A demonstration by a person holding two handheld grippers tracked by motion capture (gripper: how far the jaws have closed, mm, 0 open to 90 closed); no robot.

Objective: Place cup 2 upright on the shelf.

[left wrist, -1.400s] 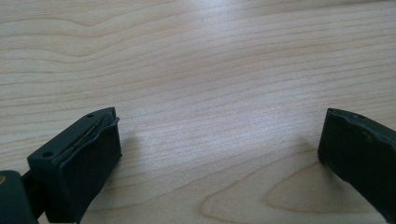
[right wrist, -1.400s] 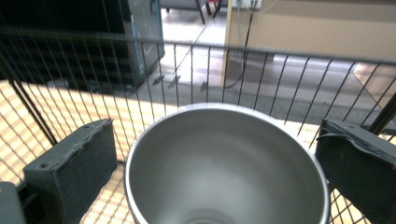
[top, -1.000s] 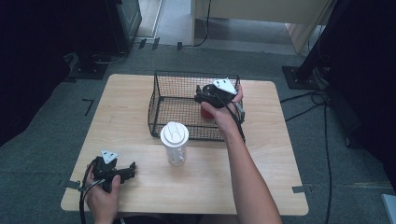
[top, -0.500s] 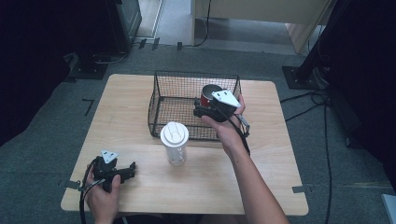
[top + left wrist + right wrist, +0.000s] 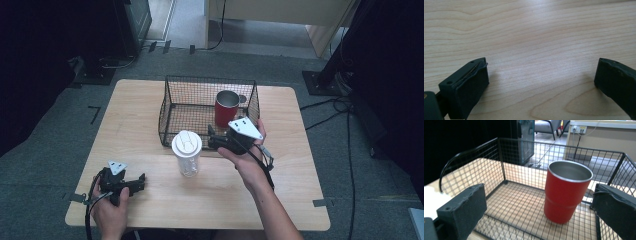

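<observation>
One red cup (image 5: pixel 226 107) is counted, standing upright inside one black wire basket (image 5: pixel 187 115). One clear tumbler with a white lid (image 5: pixel 187 152) is counted on the single wooden worktop (image 5: pixel 140 107), just outside the basket's near wall. Two tongs are counted: the left tongs (image 5: pixel 141 181) and the right tongs (image 5: pixel 210 137).

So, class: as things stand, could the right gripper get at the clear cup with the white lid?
Probably yes. The right gripper, jaws open and empty, sits just beside the lidded cup, which stands outside the wire basket with bare table between them.
</observation>
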